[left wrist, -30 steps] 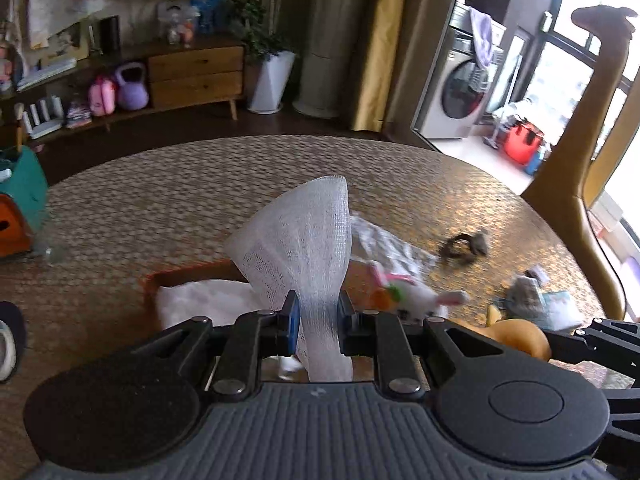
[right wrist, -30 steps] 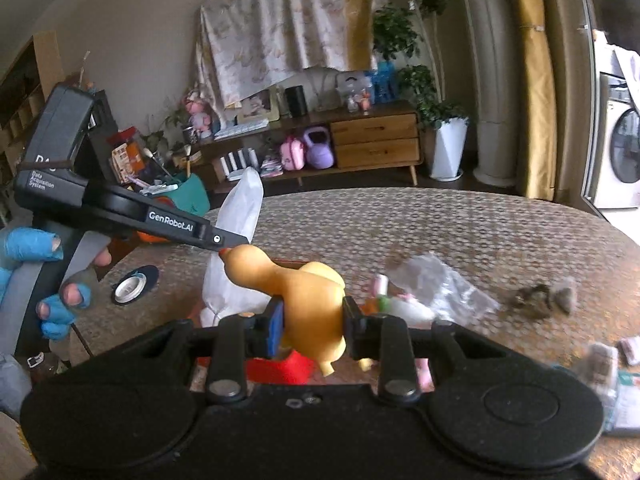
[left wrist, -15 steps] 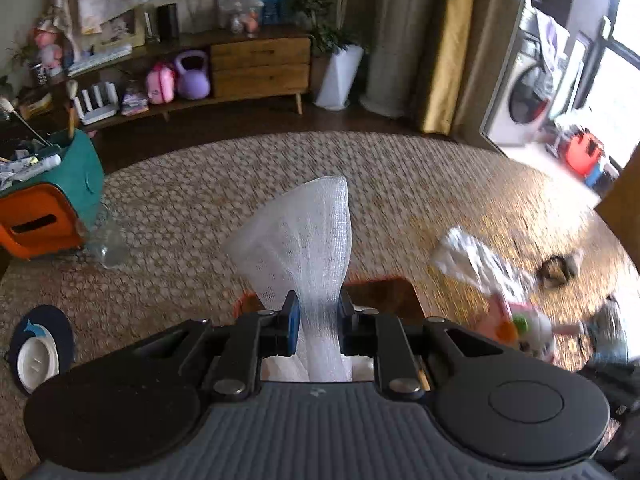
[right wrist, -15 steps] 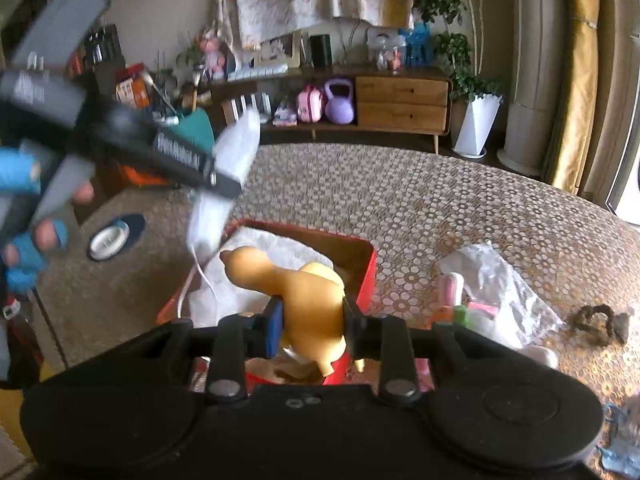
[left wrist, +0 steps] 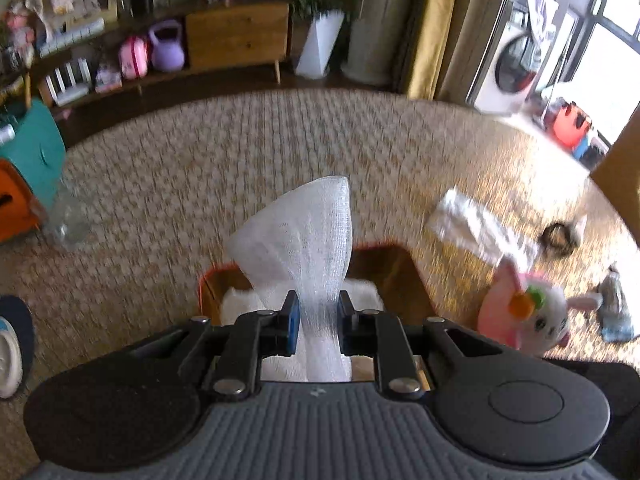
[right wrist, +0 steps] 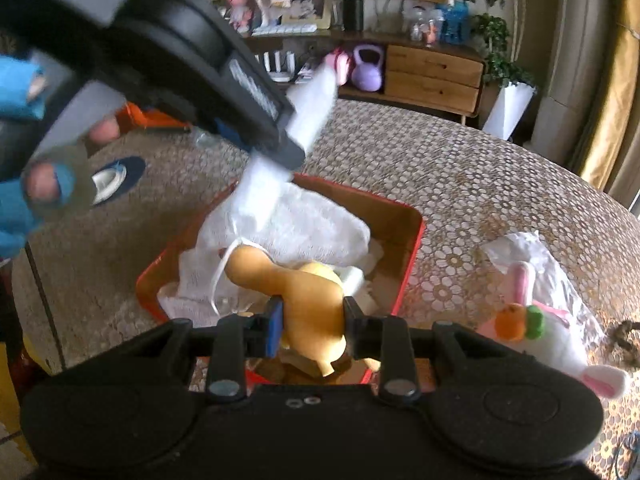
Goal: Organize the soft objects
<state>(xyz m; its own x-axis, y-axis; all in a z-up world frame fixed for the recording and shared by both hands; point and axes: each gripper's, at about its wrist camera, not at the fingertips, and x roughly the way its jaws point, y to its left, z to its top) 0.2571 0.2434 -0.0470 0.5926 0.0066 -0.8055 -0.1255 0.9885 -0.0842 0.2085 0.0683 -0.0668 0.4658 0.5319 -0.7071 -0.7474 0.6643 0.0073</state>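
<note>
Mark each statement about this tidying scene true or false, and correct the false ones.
1. The right claw grips a yellow duck toy. True.
2. The left claw is empty. False: it is clamped on white mesh cloth.
3. The red box already holds white cloth. True.
4. The plush bunny lies inside the box. False: it lies on the table, right of the box.
5. The duck hangs over the box. True.

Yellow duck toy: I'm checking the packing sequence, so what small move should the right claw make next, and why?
Probably lower a little further and release. The right claw grips the yellow duck toy directly over the red box, where white mesh cloth already lies, held up by the left claw.
</note>
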